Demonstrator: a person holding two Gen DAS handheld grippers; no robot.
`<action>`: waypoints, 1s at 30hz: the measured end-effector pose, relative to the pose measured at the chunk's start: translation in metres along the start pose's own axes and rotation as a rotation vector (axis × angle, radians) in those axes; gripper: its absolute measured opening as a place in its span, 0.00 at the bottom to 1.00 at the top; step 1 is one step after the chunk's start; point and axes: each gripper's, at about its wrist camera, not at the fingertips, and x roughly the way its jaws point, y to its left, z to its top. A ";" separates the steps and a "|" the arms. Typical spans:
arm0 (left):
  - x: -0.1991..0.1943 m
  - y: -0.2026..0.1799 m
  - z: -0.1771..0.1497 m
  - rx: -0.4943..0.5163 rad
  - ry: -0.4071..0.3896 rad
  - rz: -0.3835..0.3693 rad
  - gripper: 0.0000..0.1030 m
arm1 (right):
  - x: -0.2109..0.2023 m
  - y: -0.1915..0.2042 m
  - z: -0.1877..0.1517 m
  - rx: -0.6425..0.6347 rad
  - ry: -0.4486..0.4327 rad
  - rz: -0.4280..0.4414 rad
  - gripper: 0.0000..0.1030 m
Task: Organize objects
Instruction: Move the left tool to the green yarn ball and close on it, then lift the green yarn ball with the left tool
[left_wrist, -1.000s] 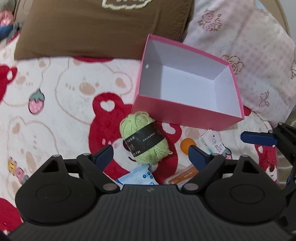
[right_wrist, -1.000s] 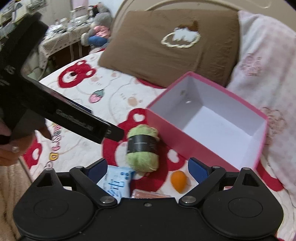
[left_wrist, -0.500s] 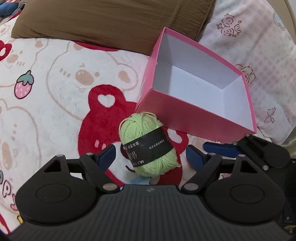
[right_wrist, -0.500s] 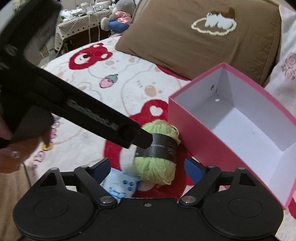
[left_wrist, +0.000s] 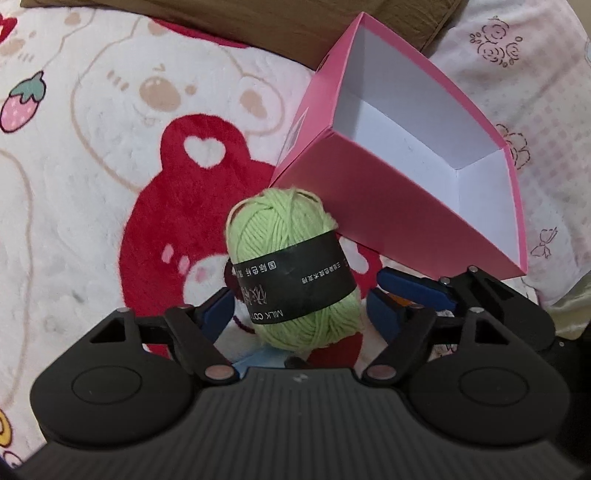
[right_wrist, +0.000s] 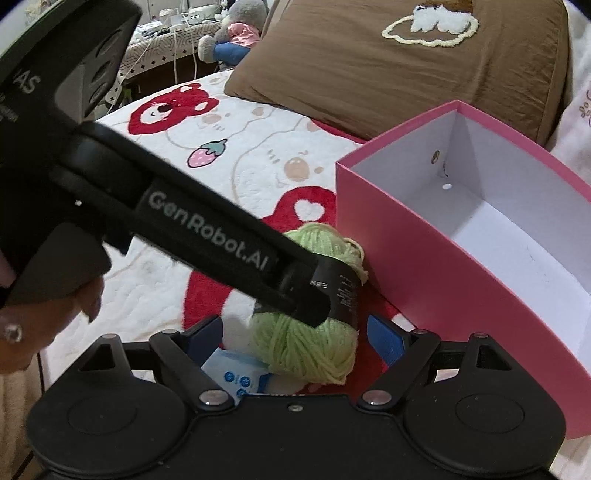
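Observation:
A green yarn ball (left_wrist: 291, 266) with a black paper band lies on the bear-print blanket, against the near wall of an open pink box (left_wrist: 373, 206). My left gripper (left_wrist: 299, 312) hangs low over the yarn, which sits between its closing jaws. The right pad stands a small way off the yarn. A blue finger of my right gripper (left_wrist: 410, 290) reaches in just to the yarn's right. In the right wrist view my right gripper (right_wrist: 295, 338) is open, with the yarn ball (right_wrist: 310, 350) and a blue packet (right_wrist: 236, 374) below it. My left gripper's finger (right_wrist: 221, 240) crosses in front.
The pink box (right_wrist: 406, 254) is white inside and holds nothing. A brown pillow (right_wrist: 388, 70) and a pink flowered pillow (left_wrist: 535, 85) lie behind it. A person's hand (right_wrist: 40, 325) holds the left gripper. A plush toy (right_wrist: 236, 33) and a cluttered table stand beyond the bed.
Both grippers have sunk toward the yarn, which now looms larger. The left jaws have narrowed around it. The orange object and packets have slipped mostly out of view.

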 end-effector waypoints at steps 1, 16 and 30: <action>0.001 0.001 -0.001 -0.002 -0.004 -0.005 0.67 | 0.002 -0.001 -0.001 0.000 -0.003 -0.002 0.85; 0.012 0.013 -0.006 -0.060 -0.043 -0.020 0.56 | 0.021 -0.010 -0.013 0.035 0.035 0.014 0.66; 0.020 0.010 -0.010 -0.037 -0.049 -0.016 0.49 | 0.036 -0.012 -0.020 0.125 0.009 0.003 0.70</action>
